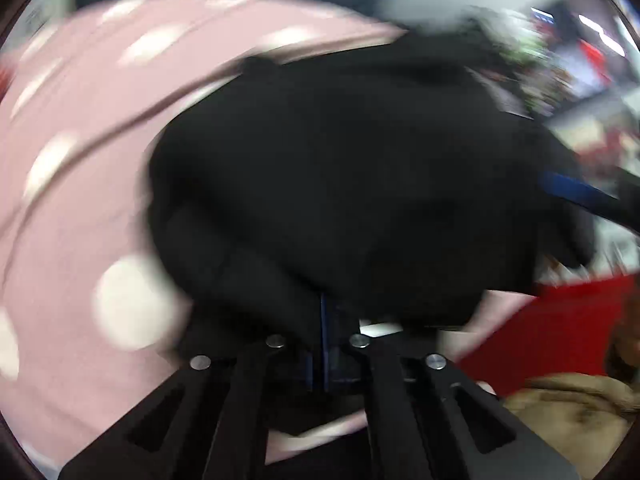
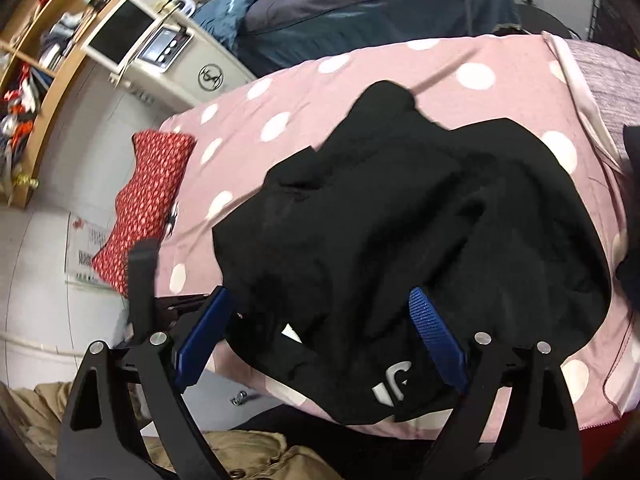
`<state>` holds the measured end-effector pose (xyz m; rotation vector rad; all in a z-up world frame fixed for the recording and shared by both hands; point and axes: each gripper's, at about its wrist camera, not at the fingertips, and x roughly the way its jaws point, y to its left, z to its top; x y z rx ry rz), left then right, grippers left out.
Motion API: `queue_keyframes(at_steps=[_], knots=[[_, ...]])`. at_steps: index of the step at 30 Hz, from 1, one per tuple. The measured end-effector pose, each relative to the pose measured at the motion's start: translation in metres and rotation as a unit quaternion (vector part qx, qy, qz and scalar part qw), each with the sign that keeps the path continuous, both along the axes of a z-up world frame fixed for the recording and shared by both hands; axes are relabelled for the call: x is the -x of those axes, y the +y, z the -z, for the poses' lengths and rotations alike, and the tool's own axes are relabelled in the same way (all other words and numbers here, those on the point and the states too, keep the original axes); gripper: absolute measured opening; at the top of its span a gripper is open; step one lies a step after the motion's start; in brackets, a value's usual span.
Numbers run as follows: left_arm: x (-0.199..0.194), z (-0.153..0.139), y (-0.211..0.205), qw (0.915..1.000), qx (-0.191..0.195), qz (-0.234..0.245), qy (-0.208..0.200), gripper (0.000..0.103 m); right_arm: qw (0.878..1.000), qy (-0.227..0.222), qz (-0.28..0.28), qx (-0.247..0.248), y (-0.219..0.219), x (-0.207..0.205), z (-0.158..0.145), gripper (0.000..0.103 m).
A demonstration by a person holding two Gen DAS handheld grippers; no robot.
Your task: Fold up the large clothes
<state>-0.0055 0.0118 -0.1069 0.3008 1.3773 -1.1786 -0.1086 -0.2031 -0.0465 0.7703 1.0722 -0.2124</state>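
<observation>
Left wrist view heavily motion-blurred; right view sharper, evenly lit, edges bowed.

- The right hand-held gripper [image 2: 320, 336] stands with its blue-padded fingers [image 2: 436, 336] spread wide, over the near edge of a black garment [image 2: 400, 232].
- The garment lies crumpled on a bed [image 2: 400, 64] with a pink, white-dotted cover.
- White lettering [image 2: 394, 384] shows near its hem, seemingly partly folded under.
- A red patterned pillow [image 2: 148, 200] lies at the bed's left edge.
</observation>
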Motion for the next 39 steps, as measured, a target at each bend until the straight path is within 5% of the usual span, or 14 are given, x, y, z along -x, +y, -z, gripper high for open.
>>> queue_keyframes(at_steps=[4, 7, 8, 10, 11, 15, 19, 23, 27, 28, 29, 30, 33, 39], knots=[[0.086, -0.079, -0.046, 0.9777, 0.108, 0.176, -0.038, 0.001, 0.999, -0.014, 0.046, 0.0, -0.013, 0.015, -0.011, 0.09], [0.099, -0.092, -0.06, 0.968, 0.13, 0.214, -0.02, 0.003, 0.989, -0.033, 0.121, -0.078, -0.043, 0.037, -0.003, 0.09], [0.097, -0.093, -0.06, 0.9663, 0.133, 0.22, -0.006, 0.014, 0.985, -0.035, 0.137, -0.103, -0.048, 0.042, 0.001, 0.09], [0.086, -0.093, -0.051, 0.9656, 0.13, 0.224, 0.026, 0.061, 0.983, -0.035, 0.137, -0.116, -0.045, 0.044, 0.005, 0.09], [0.081, -0.094, -0.042, 0.967, 0.129, 0.217, 0.036, 0.094, 0.985, -0.03, 0.128, -0.109, -0.041, 0.042, 0.004, 0.09], [0.024, -0.086, 0.01, 0.9814, 0.106, 0.134, 0.088, 0.097, 0.998, -0.001, 0.03, -0.049, 0.01, 0.007, 0.003, 0.09], [-0.05, -0.078, 0.067, 0.9987, 0.049, 0.011, 0.009, 0.097, 0.996, 0.03, -0.077, 0.042, 0.073, -0.042, 0.002, 0.09], [-0.098, -0.077, 0.09, 0.9961, 0.009, -0.054, -0.069, 0.096, 0.982, 0.079, -0.15, 0.087, 0.125, -0.091, 0.018, 0.09], [-0.107, -0.074, 0.074, 0.9949, 0.024, -0.078, -0.06, 0.095, 0.963, 0.13, -0.179, 0.152, 0.161, -0.128, 0.053, 0.087], [-0.109, -0.072, 0.068, 0.9944, 0.023, -0.085, -0.059, 0.095, 0.961, 0.162, -0.17, 0.144, 0.162, -0.129, 0.071, 0.076], [-0.112, -0.068, 0.059, 0.995, 0.025, -0.082, -0.051, 0.095, 0.959, 0.172, -0.166, 0.15, 0.161, -0.125, 0.078, 0.04], [-0.115, -0.072, 0.042, 0.9959, 0.029, -0.074, -0.044, 0.095, 0.955, 0.178, -0.165, 0.167, 0.16, -0.117, 0.082, 0.023], [-0.112, -0.077, 0.003, 0.9963, 0.045, -0.033, -0.065, 0.095, 0.949, 0.186, -0.16, 0.196, 0.147, -0.059, 0.085, 0.011], [-0.068, -0.112, -0.117, 0.9844, 0.097, 0.116, -0.089, 0.096, 0.939, 0.265, -0.092, 0.197, 0.132, 0.066, 0.089, 0.008]])
